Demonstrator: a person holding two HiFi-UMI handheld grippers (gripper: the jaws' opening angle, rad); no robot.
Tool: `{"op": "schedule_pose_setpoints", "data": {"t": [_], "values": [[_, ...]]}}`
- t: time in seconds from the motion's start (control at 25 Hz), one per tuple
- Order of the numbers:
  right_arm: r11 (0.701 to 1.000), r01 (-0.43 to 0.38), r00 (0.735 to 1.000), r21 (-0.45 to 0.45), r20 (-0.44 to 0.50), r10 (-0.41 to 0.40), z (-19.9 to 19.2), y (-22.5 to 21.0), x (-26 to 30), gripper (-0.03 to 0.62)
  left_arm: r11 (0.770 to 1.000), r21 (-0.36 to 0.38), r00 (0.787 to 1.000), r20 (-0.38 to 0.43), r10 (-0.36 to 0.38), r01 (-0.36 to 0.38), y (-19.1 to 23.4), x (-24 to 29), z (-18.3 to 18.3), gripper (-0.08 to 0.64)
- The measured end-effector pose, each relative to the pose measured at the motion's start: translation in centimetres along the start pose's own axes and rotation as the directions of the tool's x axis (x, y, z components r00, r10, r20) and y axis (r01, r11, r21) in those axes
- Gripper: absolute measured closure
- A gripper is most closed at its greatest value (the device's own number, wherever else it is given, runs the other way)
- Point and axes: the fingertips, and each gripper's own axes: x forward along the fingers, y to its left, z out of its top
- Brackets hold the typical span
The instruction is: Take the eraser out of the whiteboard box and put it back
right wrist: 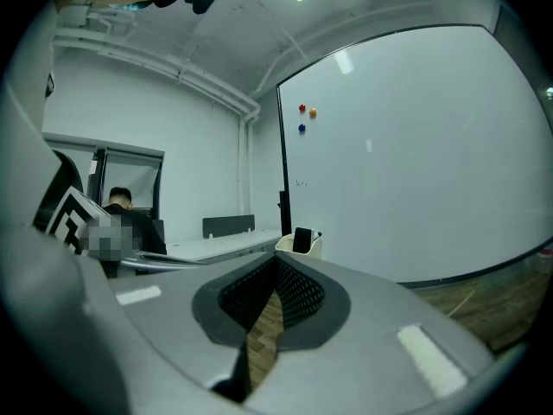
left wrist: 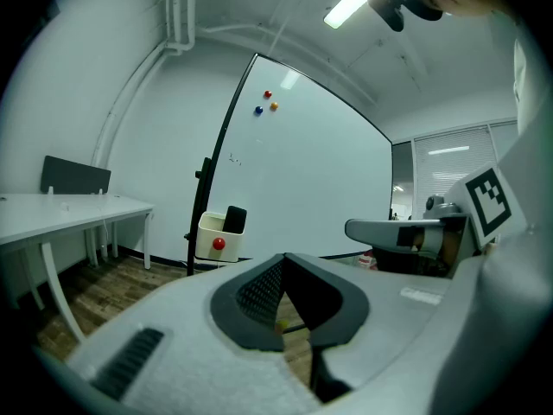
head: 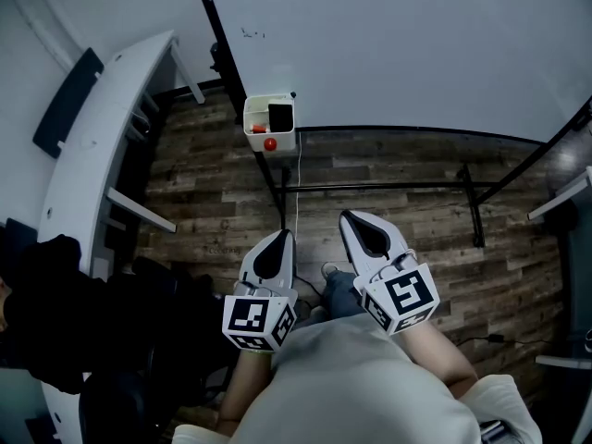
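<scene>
Two grippers sit side by side in the head view, the left gripper [head: 283, 238] and the right gripper [head: 349, 220]. Each gripper's own view shows the jaws pressed together at the tips with nothing between them, only wooden floor [head: 398, 215] in the slit behind. Both point toward the whiteboard box [head: 268, 135] and are well apart from it. The head view looks down into that white box, fixed at the lower left corner of the whiteboard [head: 398, 44]. The eraser [head: 279, 117] fills the box's right part, and a red knob [head: 269, 143] is on the box front. The gripper views show from the side what the head view cannot: the black eraser stands on end, long axis upright, its top above the rim. They also show three coloured magnets [left wrist: 268, 94] high on the board. The right gripper view alone shows a seated person [right wrist: 121, 214] far behind a desk [right wrist: 216, 247].
</scene>
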Motion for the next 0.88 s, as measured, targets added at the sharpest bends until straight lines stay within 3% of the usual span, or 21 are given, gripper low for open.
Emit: {"op": "schedule_pose_setpoints", "data": {"t": [0.88], "values": [[0.999,0.029,1.000,0.028,0.005,-0.030,0.07,-0.25,0.32,0.586,1.000,0.002,1.000,0.003,-0.008,0.008,0.65,0.41,0.27,0.557]]}}
